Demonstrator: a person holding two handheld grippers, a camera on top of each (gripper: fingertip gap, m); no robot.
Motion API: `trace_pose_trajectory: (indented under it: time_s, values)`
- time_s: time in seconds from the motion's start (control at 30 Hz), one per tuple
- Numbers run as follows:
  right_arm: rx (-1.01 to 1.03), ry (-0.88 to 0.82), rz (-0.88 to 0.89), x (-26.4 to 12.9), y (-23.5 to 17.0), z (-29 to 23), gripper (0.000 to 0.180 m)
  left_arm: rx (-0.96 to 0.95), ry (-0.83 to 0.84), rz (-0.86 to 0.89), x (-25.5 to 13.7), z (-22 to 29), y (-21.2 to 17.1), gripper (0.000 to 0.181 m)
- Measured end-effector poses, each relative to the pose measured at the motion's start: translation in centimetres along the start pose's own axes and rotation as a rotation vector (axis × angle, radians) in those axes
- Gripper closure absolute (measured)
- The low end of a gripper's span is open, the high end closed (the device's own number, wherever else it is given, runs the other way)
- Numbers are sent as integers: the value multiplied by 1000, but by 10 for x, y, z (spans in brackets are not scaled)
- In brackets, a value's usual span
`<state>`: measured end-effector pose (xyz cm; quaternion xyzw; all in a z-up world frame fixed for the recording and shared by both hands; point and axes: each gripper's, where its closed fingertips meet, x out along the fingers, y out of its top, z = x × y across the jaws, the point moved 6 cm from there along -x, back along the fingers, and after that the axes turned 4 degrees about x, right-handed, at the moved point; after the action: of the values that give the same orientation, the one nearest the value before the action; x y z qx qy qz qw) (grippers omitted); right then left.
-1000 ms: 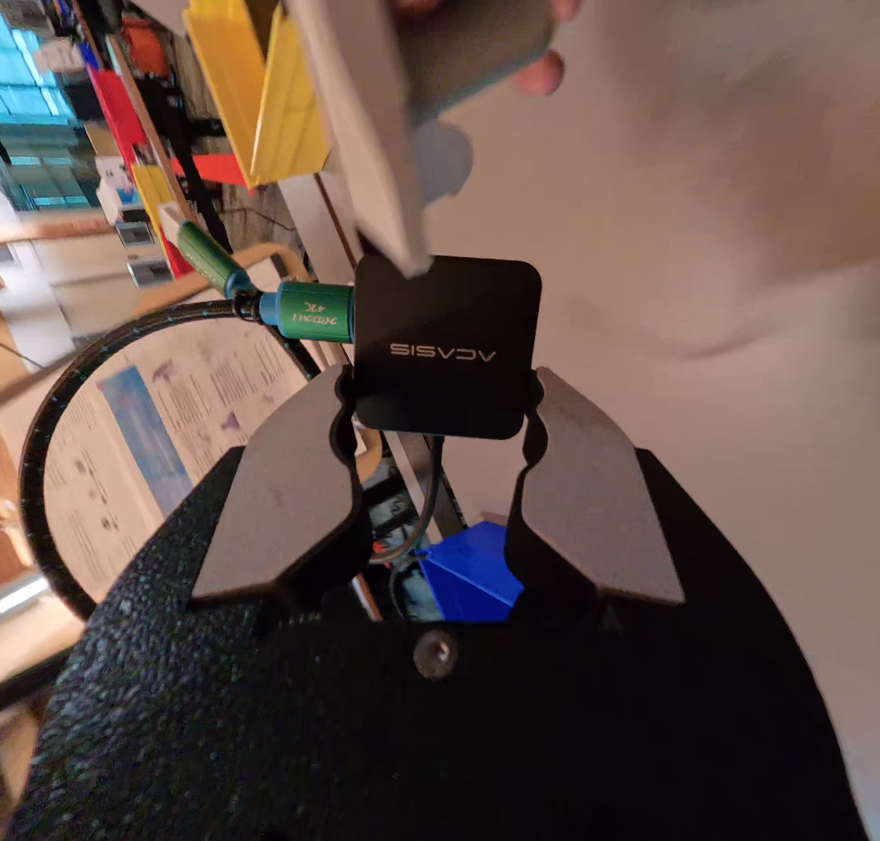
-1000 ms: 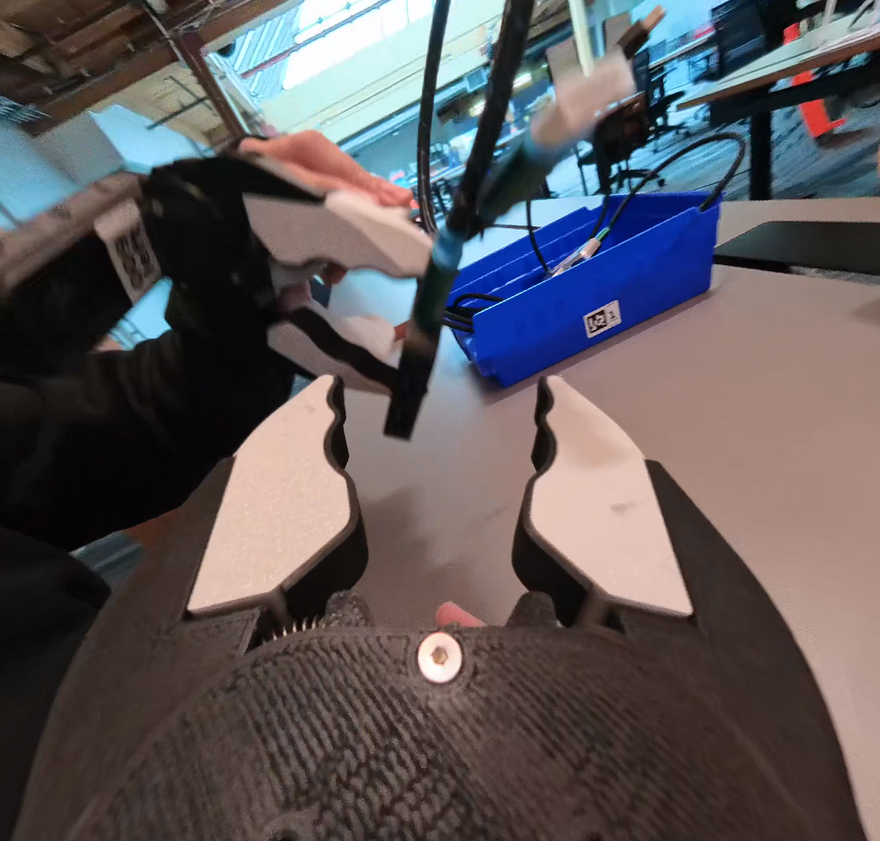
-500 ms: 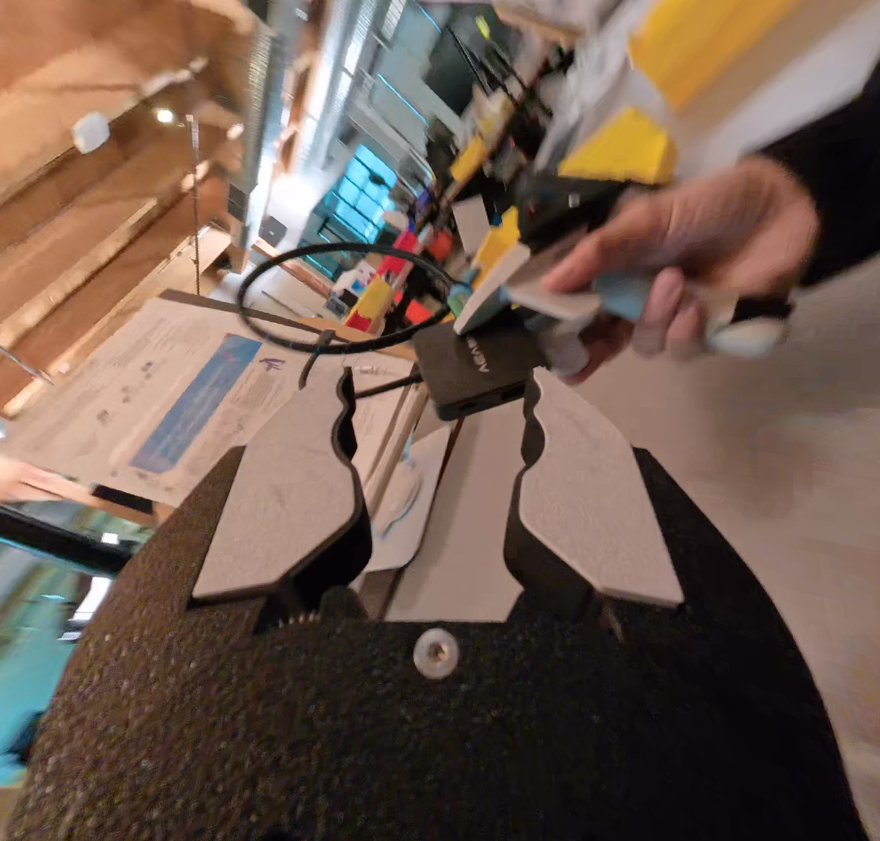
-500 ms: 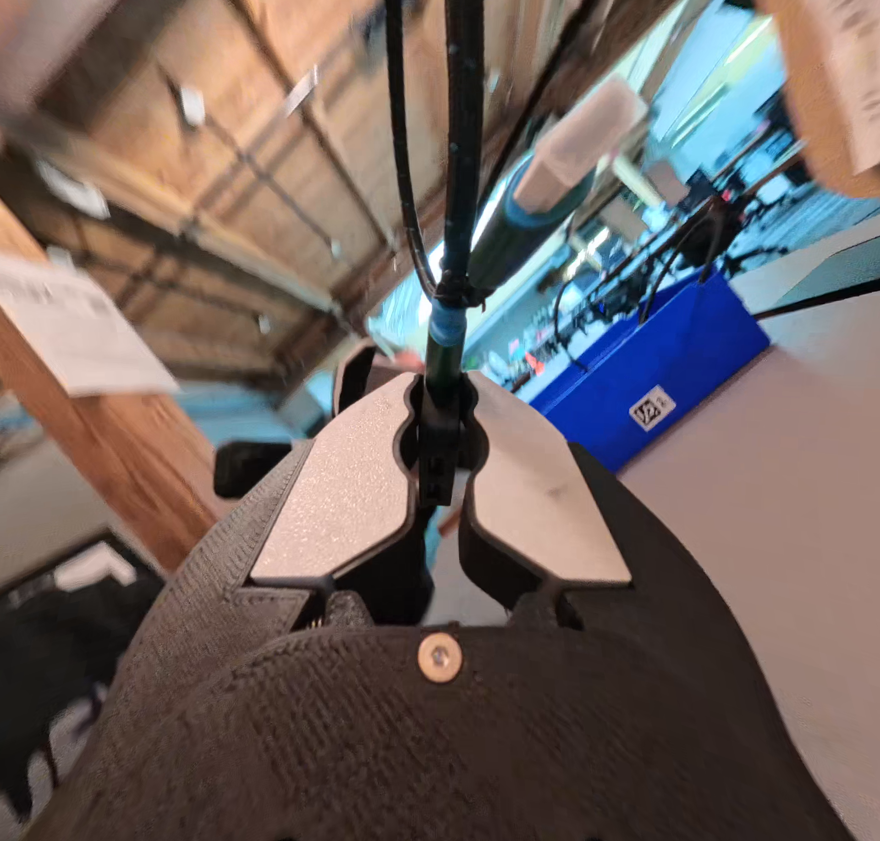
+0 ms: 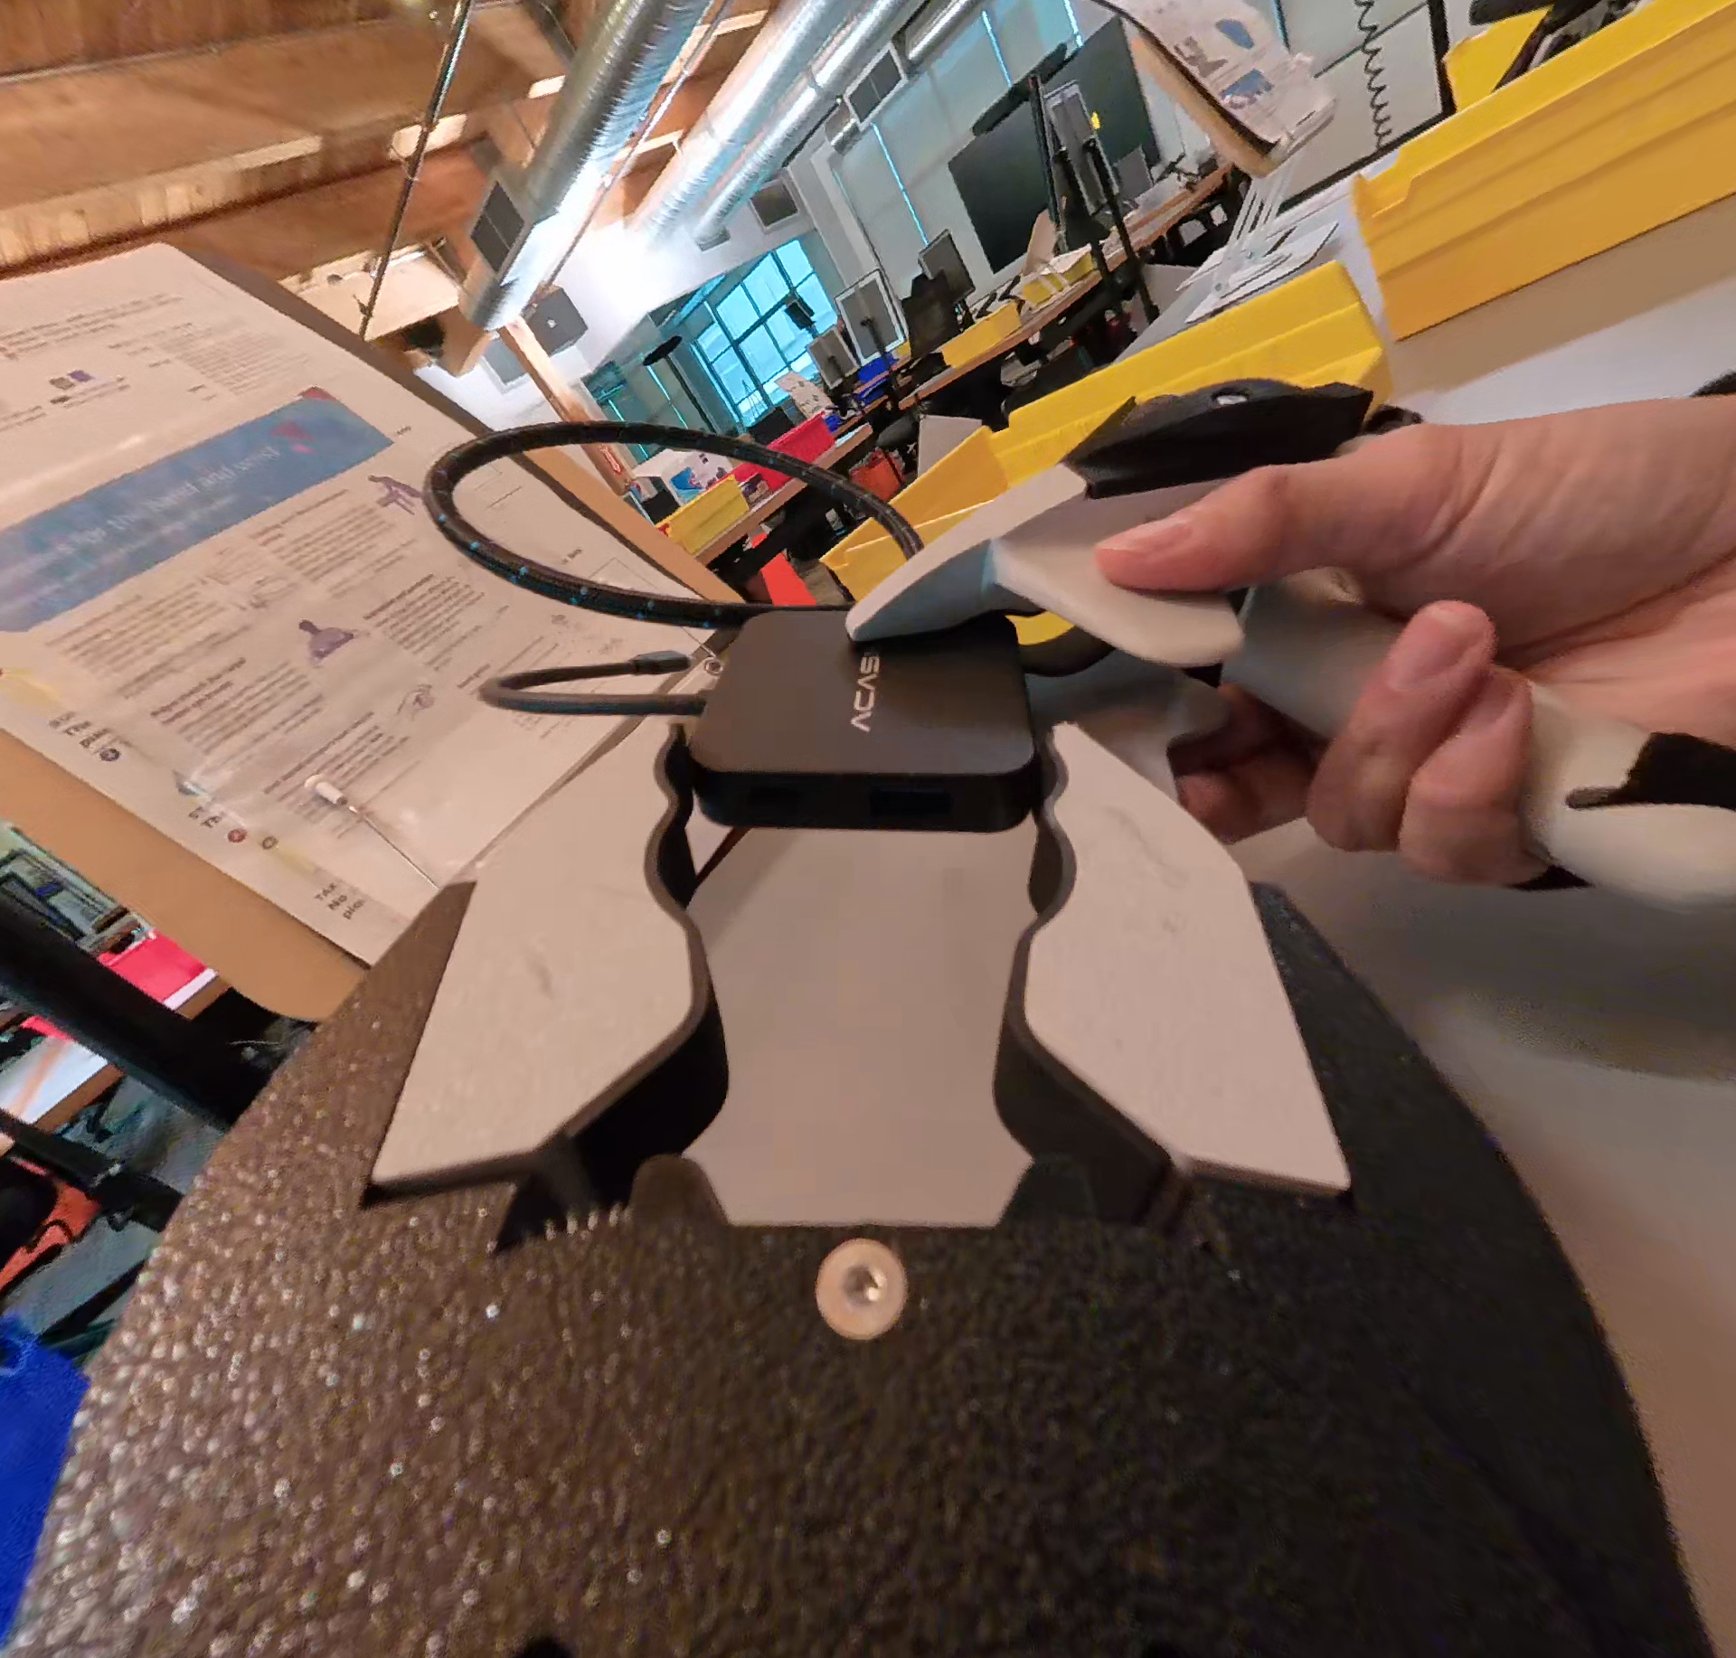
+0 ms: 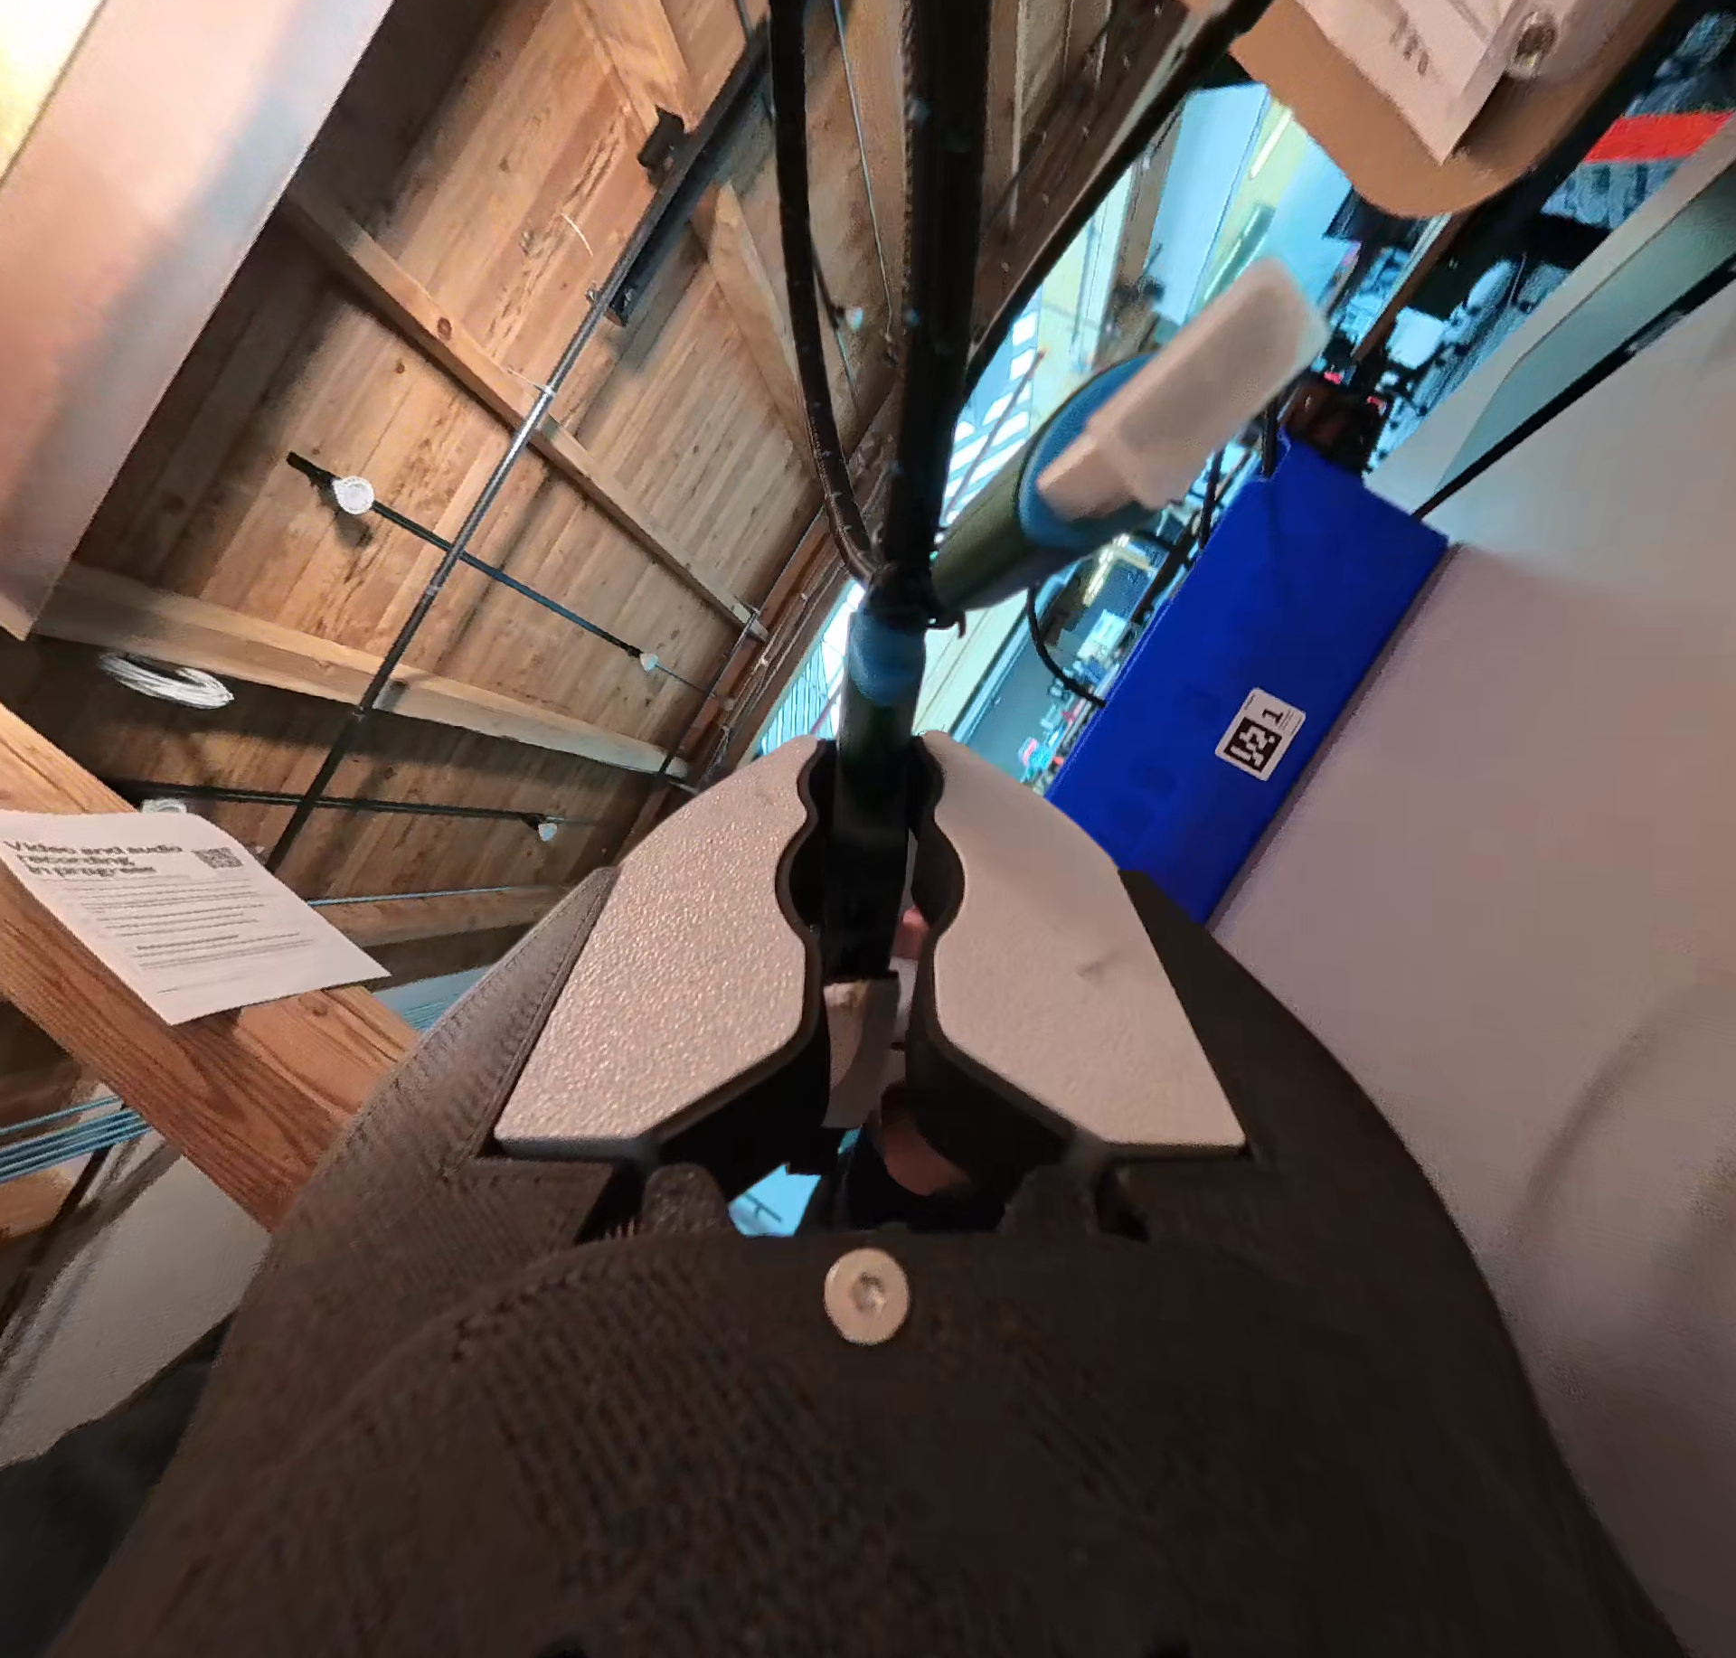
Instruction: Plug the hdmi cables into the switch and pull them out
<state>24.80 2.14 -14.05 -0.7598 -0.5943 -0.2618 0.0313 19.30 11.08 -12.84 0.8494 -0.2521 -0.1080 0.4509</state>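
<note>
Left gripper (image 5: 860,791): jaws set wide, fingertips flanking the black switch (image 5: 860,721) at its near corners, gripping its sides. Switch: flat, two ports on the near face, thin lead leaving its left side.

Right gripper (image 6: 869,824): jaws narrow, clamped on a green plug (image 6: 869,768) of the braided cable (image 5: 601,580), at the switch's far edge. Second plug (image 6: 1108,486), capped, hangs loose.

Hand (image 5: 1465,617): wrapped on the right gripper's handle.

Blue bin (image 6: 1249,711): farther right, on the table (image 6: 1503,861).

Yellow bins (image 5: 1541,157): far right.

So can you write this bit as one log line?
left gripper: shut on switch | right gripper: shut on HDMI plug | plug seated: cannot tell
</note>
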Motion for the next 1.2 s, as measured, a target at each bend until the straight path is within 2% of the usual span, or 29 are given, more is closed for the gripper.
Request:
trace_pose_trajectory:
  time_s: [0.33, 0.57, 0.63, 0.8, 0.93, 1.0, 1.07, 1.2]
  values:
    - [-8, -8, -103, 9, -19, 2, 166, -31, -18, -16, -10, -1, -9, 108]
    - [-130, 22, -160, 10, -19, -9, 164, -79, -24, -30, -14, -3, 2, 108]
    - [-229, 28, -206, 11, -20, -15, 158, -153, -36, -11, -16, -5, 5, 108]
    - [-552, 3, -250, 9, -20, -27, 116, -356, -66, 29, -23, -17, -5, 108]
    - [-684, -26, -322, -1, -13, -28, 94, -512, -193, 152, -35, -23, -3, 109]
    - [-795, -95, -411, -12, 1, -32, 91, -519, -223, 156, -40, -25, -5, 109]
    - [-968, -180, -420, -30, 19, -43, 87, -486, -226, 129, -45, -27, -10, 109]
    - [-1284, -115, -456, -40, 14, -77, 95, -428, -262, 87, -47, -24, -19, 108]
